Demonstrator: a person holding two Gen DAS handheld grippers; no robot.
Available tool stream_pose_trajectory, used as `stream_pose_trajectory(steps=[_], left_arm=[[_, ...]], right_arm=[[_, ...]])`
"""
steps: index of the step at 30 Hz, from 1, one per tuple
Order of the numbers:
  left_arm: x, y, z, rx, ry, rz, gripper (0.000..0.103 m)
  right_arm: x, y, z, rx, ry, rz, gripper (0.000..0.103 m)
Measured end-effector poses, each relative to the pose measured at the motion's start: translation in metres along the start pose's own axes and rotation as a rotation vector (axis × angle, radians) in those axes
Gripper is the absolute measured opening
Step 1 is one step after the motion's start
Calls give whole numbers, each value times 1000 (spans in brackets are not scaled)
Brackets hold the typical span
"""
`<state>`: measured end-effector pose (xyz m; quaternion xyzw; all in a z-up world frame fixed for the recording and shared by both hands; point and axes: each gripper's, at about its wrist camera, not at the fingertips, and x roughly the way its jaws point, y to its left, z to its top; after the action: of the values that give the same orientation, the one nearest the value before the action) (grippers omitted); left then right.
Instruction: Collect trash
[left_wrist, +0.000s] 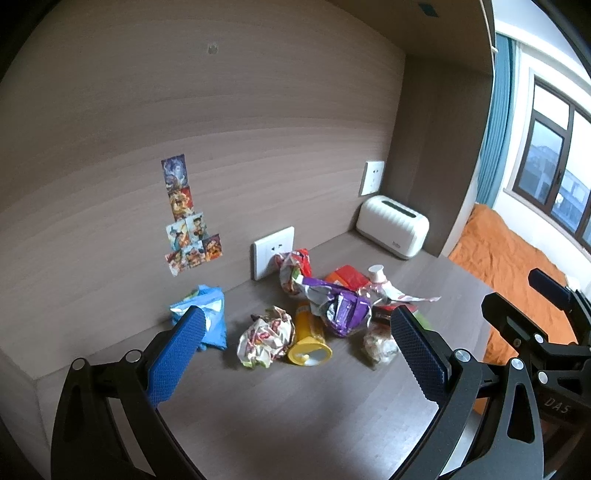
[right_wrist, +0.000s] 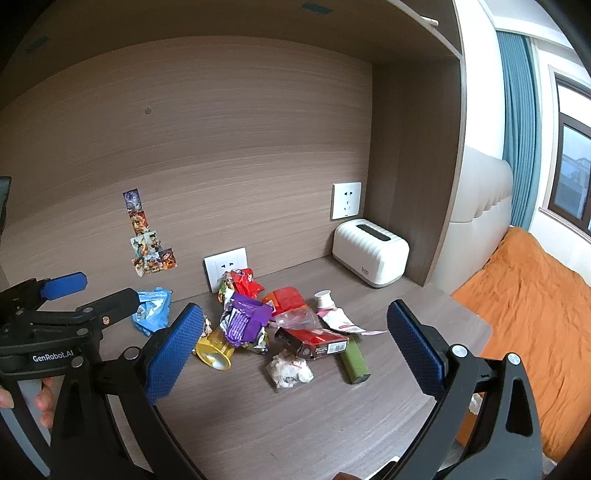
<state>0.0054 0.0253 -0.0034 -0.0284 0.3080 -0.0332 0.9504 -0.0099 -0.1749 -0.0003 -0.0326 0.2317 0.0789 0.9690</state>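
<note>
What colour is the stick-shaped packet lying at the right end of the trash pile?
Olive green packet; right wrist view.

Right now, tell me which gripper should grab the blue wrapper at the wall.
Left. The left gripper is open and the blue wrapper lies just past its left finger. The right gripper faces the central pile, with the wrapper off to its left beyond the other tool.
</note>
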Motion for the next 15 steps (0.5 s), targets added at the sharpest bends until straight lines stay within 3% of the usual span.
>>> stream_pose_trajectory(steps=[15], left_arm=[[5, 4, 3, -17, 2, -22, 98]], right_arm=[[7, 6, -2, 0, 7, 12, 99]])
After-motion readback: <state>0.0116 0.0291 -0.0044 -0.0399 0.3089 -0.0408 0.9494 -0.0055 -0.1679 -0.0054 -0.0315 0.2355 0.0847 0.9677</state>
